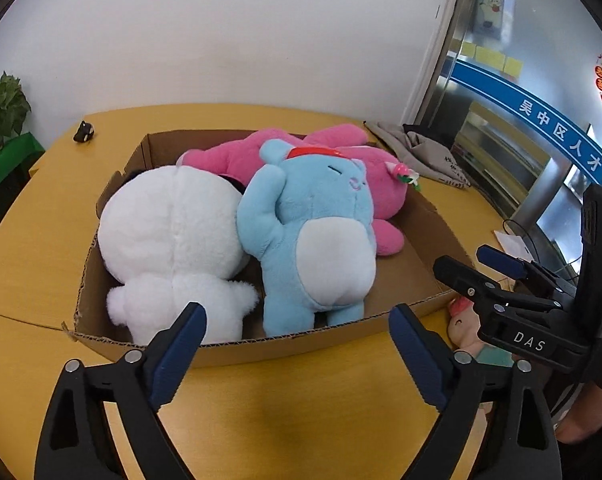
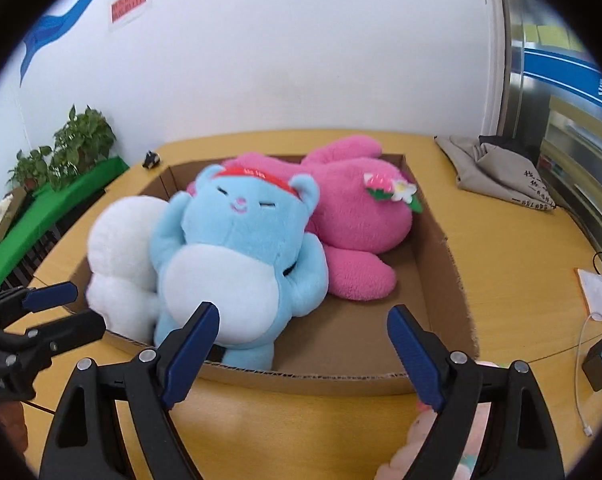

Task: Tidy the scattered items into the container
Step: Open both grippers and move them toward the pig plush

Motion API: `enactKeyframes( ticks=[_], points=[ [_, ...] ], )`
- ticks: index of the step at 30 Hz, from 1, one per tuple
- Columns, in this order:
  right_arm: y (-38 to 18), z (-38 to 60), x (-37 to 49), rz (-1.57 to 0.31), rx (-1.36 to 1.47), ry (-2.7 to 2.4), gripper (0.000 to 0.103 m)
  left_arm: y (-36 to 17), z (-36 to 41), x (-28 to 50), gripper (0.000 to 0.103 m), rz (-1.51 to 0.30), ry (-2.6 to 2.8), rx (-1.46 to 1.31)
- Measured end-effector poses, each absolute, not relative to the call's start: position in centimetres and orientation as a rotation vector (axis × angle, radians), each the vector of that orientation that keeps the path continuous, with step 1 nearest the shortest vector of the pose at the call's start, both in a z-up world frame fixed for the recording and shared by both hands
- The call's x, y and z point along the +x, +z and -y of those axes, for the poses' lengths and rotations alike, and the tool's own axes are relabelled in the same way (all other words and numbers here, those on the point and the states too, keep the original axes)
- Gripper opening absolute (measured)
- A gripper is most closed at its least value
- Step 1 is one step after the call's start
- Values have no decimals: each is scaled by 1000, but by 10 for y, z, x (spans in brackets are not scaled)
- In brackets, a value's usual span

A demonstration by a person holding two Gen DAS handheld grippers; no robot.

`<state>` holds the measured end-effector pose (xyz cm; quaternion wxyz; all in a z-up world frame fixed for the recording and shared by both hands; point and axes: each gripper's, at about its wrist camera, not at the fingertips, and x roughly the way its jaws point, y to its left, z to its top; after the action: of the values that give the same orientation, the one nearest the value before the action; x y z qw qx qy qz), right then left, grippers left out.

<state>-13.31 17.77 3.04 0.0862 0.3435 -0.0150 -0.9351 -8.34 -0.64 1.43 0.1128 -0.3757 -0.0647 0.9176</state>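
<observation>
Lying in the cardboard box (image 1: 429,220) mid-counter (image 1: 301,392): white plush (image 1: 173,240), blue plush (image 1: 321,232), pink plush (image 2: 357,216) (at 1 o'clock); left tool (image 1: 297,338) and right tool (image 2: 303,338) gape wide, empty

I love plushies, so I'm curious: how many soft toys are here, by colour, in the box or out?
White plush, in box: 1
Blue plush, in box: 1
Bright pink plush, in box: 1
Pale pink plush, on the table outside cardboard box: 1
Total: 4
</observation>
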Motion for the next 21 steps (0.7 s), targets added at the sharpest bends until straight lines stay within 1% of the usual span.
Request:
enactKeyframes(
  ticks=[2,6,13,21],
  points=[
    [32,-177,-122,56,1018,-2766,88,17,0,-76,102,161,2714,-1090],
    [28,-173,-103,-3,1021,-2750,89,21,-8,-66,102,167,2694,-1079],
    [33,-186,-87,24,1005,-2788,89,31,-17,-50,102,166,2768,-1014],
    [34,-200,-77,29,1013,-2793,89,26,-22,-47,102,198,2752,-1031]
  ],
)
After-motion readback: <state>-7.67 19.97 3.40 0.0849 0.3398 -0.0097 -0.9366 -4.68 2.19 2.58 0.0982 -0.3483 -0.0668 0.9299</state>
